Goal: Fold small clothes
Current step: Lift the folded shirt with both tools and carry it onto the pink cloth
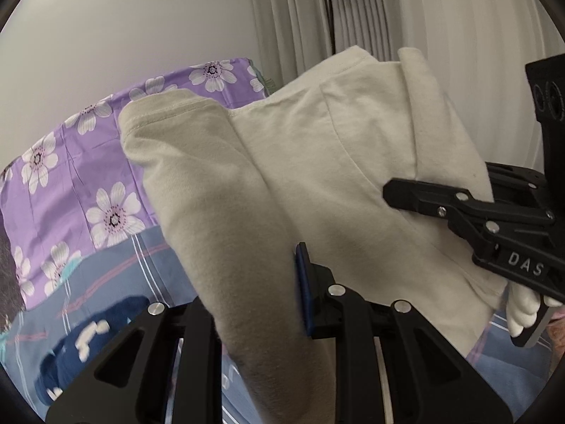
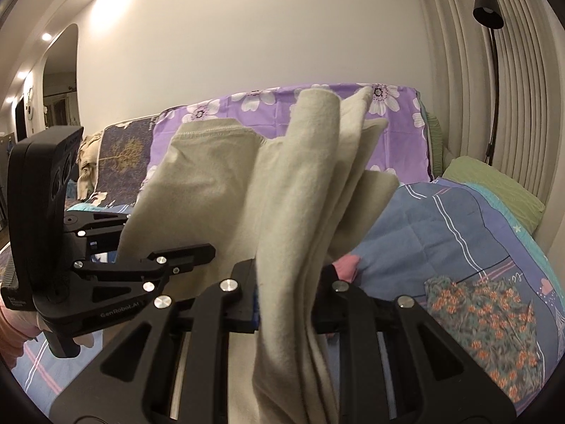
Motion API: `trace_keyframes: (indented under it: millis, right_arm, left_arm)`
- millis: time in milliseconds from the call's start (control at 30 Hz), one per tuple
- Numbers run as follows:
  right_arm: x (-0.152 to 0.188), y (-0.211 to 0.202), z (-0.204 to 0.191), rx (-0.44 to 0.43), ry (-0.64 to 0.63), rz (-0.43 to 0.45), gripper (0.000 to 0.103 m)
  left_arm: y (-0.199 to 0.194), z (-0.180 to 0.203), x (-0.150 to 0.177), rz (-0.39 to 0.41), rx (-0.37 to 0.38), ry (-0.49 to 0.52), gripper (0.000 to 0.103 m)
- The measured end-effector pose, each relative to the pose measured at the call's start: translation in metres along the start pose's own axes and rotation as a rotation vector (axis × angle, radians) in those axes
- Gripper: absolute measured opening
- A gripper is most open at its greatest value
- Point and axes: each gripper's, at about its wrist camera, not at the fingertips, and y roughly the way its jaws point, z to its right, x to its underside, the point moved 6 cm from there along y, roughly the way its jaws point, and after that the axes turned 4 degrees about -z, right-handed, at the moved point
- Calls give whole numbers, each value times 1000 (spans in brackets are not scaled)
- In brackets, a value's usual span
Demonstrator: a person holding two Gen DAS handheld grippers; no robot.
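Left wrist view: left gripper (image 1: 263,304) jaws clamped on the cream garment (image 1: 282,162), cloth bunched between them and lifted off the blue quilt (image 1: 116,268). Right gripper (image 1: 406,194) comes in from the right edge, its fingers pinching the same garment on its right side. Hemmed edge runs along the garment's top. Purple floral sheet (image 1: 70,162) lies behind the garment's left side; a navy printed garment (image 1: 88,339) lies on the quilt below-left.

Right wrist view: right gripper (image 2: 286,304) jaws closed on the cream garment (image 2: 300,190), folds hanging down between them. Left gripper (image 2: 197,251) grips its left part. Floral patterned cloth (image 2: 483,314) lies on the quilt (image 2: 441,233) right of the garment; green pillow (image 2: 494,183) beyond.
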Motion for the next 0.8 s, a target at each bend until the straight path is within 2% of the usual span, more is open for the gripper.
trace_keyframes:
  millis: [167,333,800]
  right_arm:
    - [-16,31,12,21,33,-4,18]
    - [-25,64,17,62,26,-28,18]
    - [-30,154,39,80,54,-66,18]
  left_arm:
    - [29,-13,-22,-30,-68,11,21]
    - [59,-16,-27,-67,-135,40,21]
    - [122,-54,-29,-108,-187,6,21]
